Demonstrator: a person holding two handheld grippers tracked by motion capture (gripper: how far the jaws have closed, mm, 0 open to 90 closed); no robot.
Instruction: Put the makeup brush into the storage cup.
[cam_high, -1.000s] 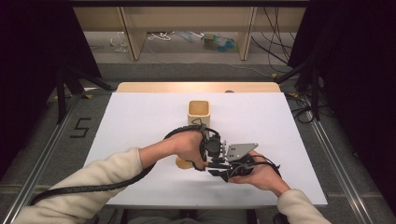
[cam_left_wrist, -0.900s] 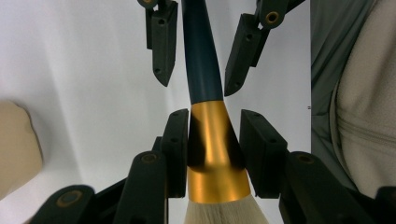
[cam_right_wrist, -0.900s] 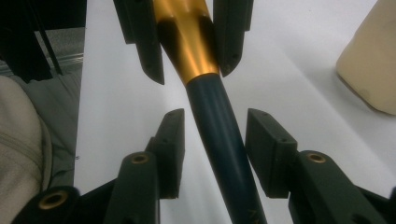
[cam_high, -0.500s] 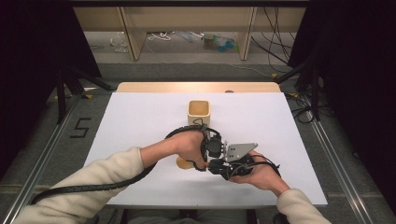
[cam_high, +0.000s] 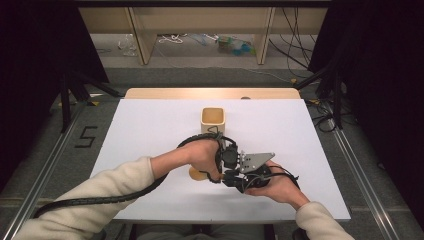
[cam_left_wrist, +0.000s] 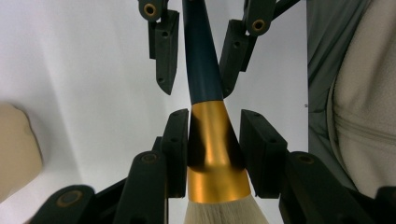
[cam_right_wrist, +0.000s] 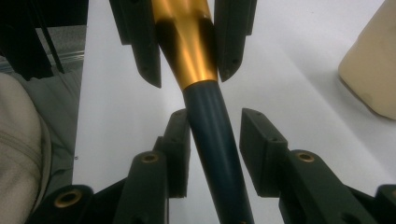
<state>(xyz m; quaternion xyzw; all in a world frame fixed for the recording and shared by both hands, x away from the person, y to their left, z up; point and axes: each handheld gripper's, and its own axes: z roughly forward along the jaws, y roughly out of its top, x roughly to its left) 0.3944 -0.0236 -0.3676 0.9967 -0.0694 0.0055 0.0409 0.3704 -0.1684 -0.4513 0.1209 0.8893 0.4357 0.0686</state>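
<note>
The brush (cam_left_wrist: 205, 116) hangs between my two grippers, just above the white table (cam_high: 150, 130) near its front edge. It has a dark blue handle (cam_right_wrist: 217, 140), a gold collar (cam_left_wrist: 212, 154) and pale bristles (cam_left_wrist: 224, 212).

My left gripper (cam_left_wrist: 214, 140) is clenched on the gold collar, both pads pressed against it, bristles towards its camera. My right gripper (cam_right_wrist: 215, 144) faces it from the other end, jaws around the blue handle. One pad touches the handle, while the other stands a little off it, so the grip is loose. Those jaws have just been closing, then easing open slightly.

From above, both hands meet in front of me, gripper to gripper. A cream cup (cam_high: 213, 120) stands farther back, near the table's middle, apart from the hands. A small tan thing (cam_high: 197, 174) lies by my left hand; I cannot tell what.
</note>
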